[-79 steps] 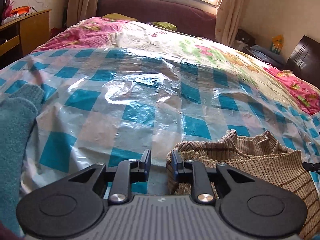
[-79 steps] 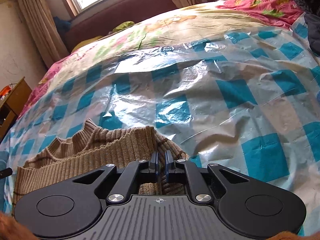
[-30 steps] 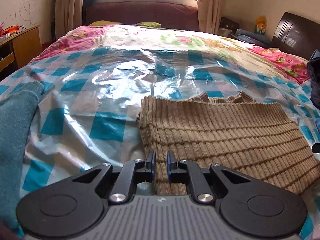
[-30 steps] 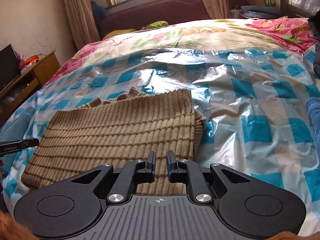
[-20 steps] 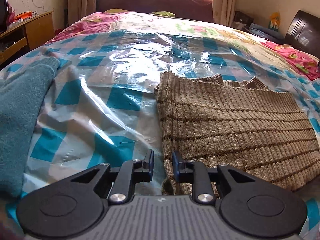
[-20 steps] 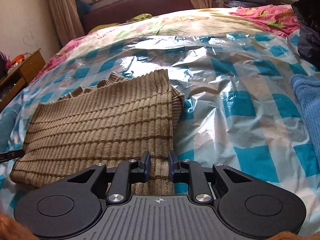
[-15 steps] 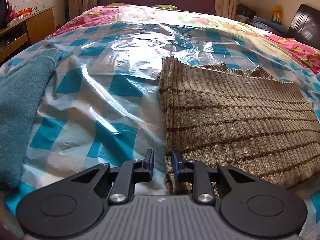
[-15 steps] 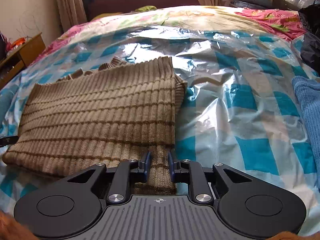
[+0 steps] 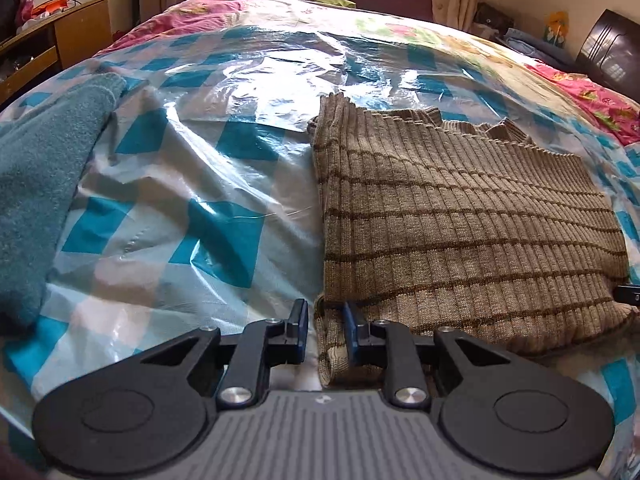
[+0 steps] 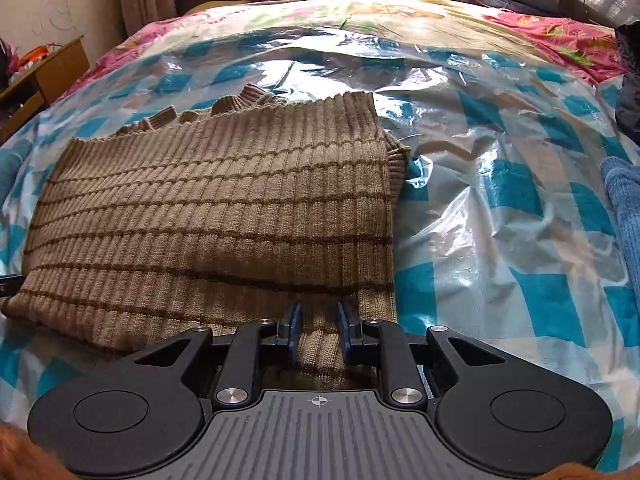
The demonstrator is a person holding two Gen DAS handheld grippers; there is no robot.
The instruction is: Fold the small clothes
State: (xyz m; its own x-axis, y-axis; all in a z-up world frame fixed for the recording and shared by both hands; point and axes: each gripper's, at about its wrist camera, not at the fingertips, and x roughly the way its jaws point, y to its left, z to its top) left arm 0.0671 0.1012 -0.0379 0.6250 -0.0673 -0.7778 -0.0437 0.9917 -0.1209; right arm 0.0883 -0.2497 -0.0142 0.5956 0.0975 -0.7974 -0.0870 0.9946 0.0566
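Observation:
A tan ribbed sweater with brown stripes [image 9: 460,220] lies folded flat on the checked plastic sheet [image 9: 200,200]. Its collar points away and an under layer sticks out at the near edge. My left gripper [image 9: 326,320] is at the near left corner. Its jaws are slightly apart, and the corner flap lies loose between them against the right pad. In the right wrist view the sweater [image 10: 220,208] fills the left half. My right gripper [image 10: 318,324] sits over the near right corner with its jaws slightly apart, and the under layer runs between the pads.
A teal garment [image 9: 36,184] lies at the left edge of the bed. A blue knit piece [image 10: 626,208] and dark clothes [image 10: 630,92] lie at the right. A wooden desk [image 9: 72,28] stands left of the bed. The plastic sheet is wrinkled and shiny.
Both grippers drew back to the near edge and sank as the sweater settled flat. Both pairs of jaws, nearly closed a second ago, now stand a little wider.

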